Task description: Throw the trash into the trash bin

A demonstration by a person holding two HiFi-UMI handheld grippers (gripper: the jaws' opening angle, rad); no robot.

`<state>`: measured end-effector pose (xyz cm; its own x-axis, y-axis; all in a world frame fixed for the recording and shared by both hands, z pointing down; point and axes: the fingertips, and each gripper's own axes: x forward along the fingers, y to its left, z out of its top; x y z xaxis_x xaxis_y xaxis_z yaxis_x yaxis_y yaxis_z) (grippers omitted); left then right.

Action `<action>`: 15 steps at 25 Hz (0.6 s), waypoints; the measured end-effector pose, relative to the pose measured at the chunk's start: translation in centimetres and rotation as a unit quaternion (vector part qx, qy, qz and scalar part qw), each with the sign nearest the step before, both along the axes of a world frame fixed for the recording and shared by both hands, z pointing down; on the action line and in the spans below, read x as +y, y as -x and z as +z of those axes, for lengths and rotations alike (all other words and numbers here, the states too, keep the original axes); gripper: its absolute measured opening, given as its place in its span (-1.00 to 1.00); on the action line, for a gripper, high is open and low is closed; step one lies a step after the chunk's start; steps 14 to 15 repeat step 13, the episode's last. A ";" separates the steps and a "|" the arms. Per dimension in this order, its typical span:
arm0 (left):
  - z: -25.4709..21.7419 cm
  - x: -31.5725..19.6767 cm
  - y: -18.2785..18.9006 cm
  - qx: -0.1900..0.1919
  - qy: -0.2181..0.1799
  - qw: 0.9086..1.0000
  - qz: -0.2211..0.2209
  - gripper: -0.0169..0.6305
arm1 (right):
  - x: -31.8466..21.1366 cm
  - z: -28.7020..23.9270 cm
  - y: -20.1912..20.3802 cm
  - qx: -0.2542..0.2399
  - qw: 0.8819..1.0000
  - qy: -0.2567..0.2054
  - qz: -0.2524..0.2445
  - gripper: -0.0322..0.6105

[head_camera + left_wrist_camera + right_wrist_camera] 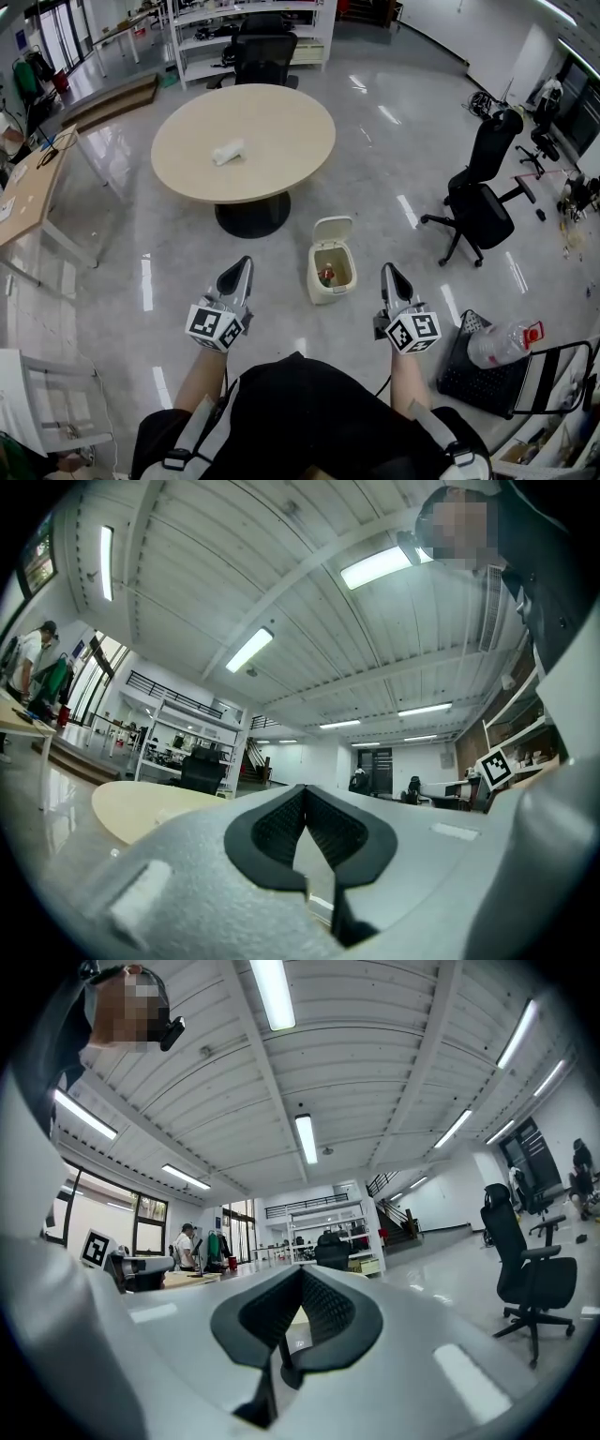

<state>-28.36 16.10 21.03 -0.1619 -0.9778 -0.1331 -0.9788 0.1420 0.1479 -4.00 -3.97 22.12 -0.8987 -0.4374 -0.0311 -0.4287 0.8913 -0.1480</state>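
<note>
Left gripper [246,262] closed; only head view shows bin [326,293], seemingly part-full.

A round beige bench [272,141] stands on the glossy grey floor [375,141]. Behind it a black chair [264,56] sits before a white shelf [202,37]. Another black chair [483,202] stands well apart at the right. A wooden desk [28,192] lines the left edge, with a low wooden platform [112,101] beyond. A black crate [469,380] lies at lower right.

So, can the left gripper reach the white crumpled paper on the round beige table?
Probably not yet: the shut left gripper hangs over grey floor, well short of the white crumpled paper. Nothing blocks the way; stepping closer should help.
</note>
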 end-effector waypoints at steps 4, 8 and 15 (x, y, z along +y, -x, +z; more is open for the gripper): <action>-0.8 -1.0 -0.1 0.009 -0.003 1.000 -0.002 -0.94 | -0.6 -0.8 0.9 -0.007 1.000 -0.005 -0.007 -0.89; -1.5 -2.2 -1.0 0.009 -0.010 1.000 0.009 -0.94 | -0.8 -0.5 0.7 -0.002 1.000 -0.002 -0.008 -0.89; -2.5 -2.1 -1.1 0.009 -0.013 1.000 0.010 -0.94 | -0.7 -0.2 0.4 -0.004 1.000 0.005 -0.007 -0.89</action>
